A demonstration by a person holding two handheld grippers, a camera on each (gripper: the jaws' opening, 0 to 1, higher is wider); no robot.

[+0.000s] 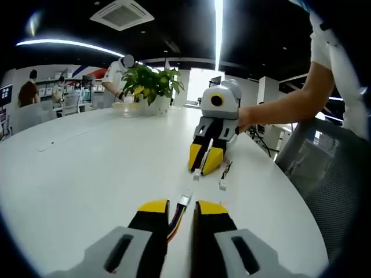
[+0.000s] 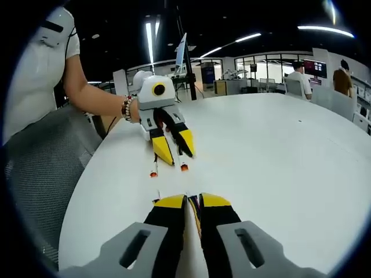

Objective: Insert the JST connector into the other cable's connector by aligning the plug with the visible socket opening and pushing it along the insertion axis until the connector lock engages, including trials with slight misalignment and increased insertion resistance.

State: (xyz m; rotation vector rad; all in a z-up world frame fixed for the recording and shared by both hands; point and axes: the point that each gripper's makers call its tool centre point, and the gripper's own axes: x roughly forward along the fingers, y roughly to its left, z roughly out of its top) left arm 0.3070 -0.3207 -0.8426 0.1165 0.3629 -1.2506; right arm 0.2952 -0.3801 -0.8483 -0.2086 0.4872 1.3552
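Connector cables (image 1: 177,215) are pinched in both jaws, potted plant (image 1: 152,87) far behind.

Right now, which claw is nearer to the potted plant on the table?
Right. The right claw lies between the left claw and the potted plant; the plant stands farther on, behind the right claw, while the left claw faces it from the near end.

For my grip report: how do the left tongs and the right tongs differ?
The left tongs stand with a clear gap around coloured wires; the right tongs are almost closed on a thin cable. A white plug sticks out ahead of the left tongs; only a short white end leaves the right tongs. Both have yellow tips and face each other over the white table.
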